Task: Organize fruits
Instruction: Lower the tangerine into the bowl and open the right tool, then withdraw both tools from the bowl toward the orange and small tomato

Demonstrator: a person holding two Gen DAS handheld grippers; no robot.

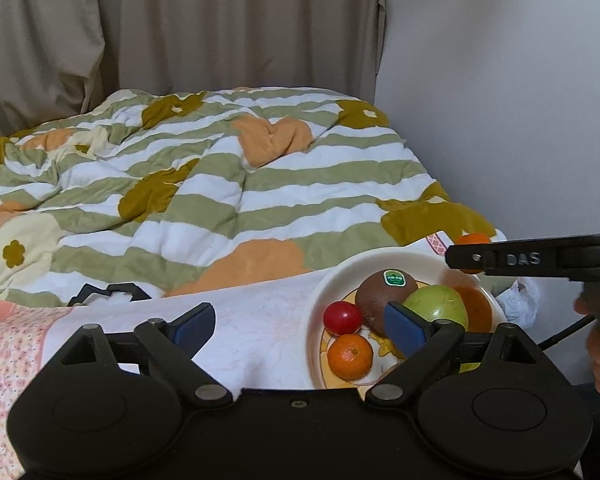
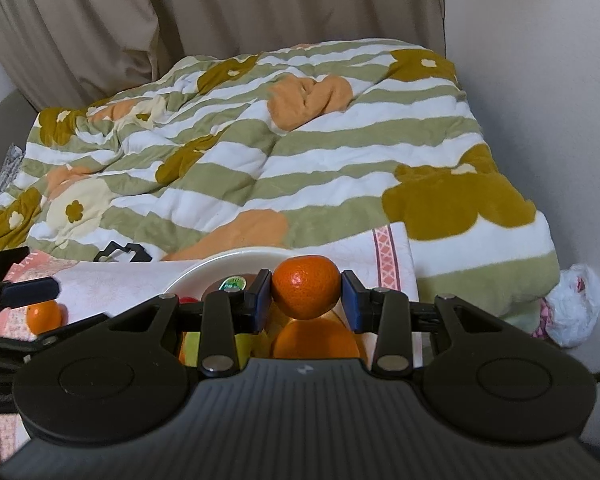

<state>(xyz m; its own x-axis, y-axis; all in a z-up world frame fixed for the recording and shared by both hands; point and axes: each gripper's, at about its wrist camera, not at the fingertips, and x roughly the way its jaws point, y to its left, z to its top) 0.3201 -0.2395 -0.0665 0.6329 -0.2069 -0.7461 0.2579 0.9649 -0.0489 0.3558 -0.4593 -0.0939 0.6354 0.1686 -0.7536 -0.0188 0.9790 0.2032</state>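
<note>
My right gripper (image 2: 306, 296), centre of the right wrist view, is clamped on a mandarin (image 2: 305, 286) above the white plate (image 2: 204, 266). My left gripper (image 1: 300, 326), low in the left wrist view, stands wide with nothing between its pads.

Done, as I judge it: the plate (image 1: 332, 280), lower right of that view, already holds a stickered brown fruit (image 1: 384, 296), a green fruit (image 1: 440, 306), an orange mandarin (image 1: 350, 356) and a small red fruit (image 1: 342, 317).

Left: setting down the held mandarin.

Surroundings: a striped floral quilt (image 1: 220, 184) fills the middle of the frame and beige curtains (image 1: 180, 20) the top; a black bracket (image 1: 108, 294) lies at lower left. In the way: the fruits already fill much of the plate.
</note>
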